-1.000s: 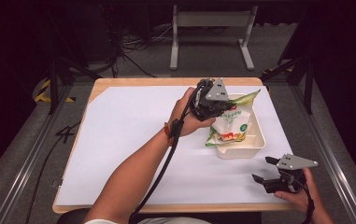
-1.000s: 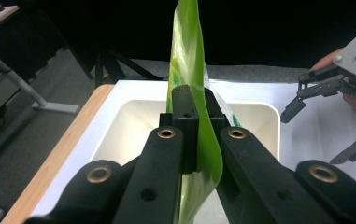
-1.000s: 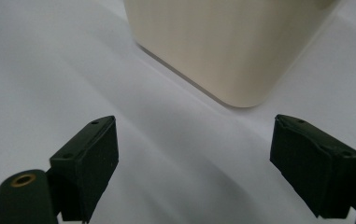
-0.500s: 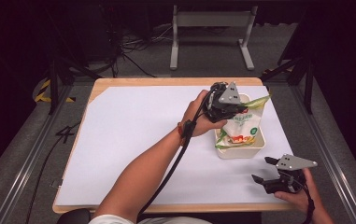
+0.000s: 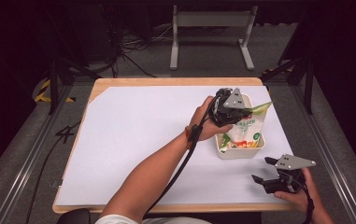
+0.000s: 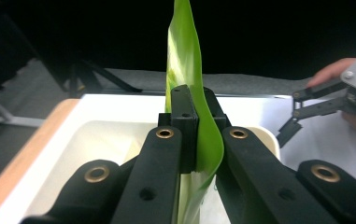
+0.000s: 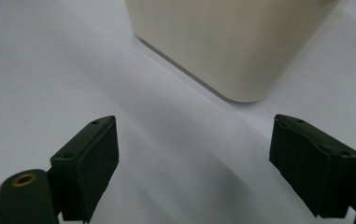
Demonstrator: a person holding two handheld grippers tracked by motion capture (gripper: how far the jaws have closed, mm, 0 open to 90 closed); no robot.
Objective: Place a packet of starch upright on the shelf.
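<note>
White paper sheet (image 5: 133, 140), matte and smooth, laid over a pale wooden table (image 5: 166, 81) with rounded corners; wood showing as a thin border.

Left gripper (image 5: 241, 112), black hard plastic with brass-ringed pivots and a grey three-cornered plate on top, held over the tub. Jaws closed flat on the top seam of the snack bag (image 5: 246, 133); in the left gripper view the pads (image 6: 185, 116) pinching a thin, glossy green film (image 6: 185, 56) that curls upward in a narrow tongue.

Snack bag: crinkled plastic pouch, white face with green edge and small red and green print, hanging upright from the seam, lower part inside the tub.

Tub (image 5: 241, 151): cream plastic, rectangular, rounded corners, smooth walls, standing on the paper right of centre; seen close in the right gripper view (image 7: 231, 46) as a plain rounded corner.

Right gripper (image 5: 271, 171), same black build and grey plate, resting low on the paper near the table's front right corner, just beside the tub. Jaws spread wide, blocky pads (image 7: 94, 158) well apart, nothing between them.
</note>
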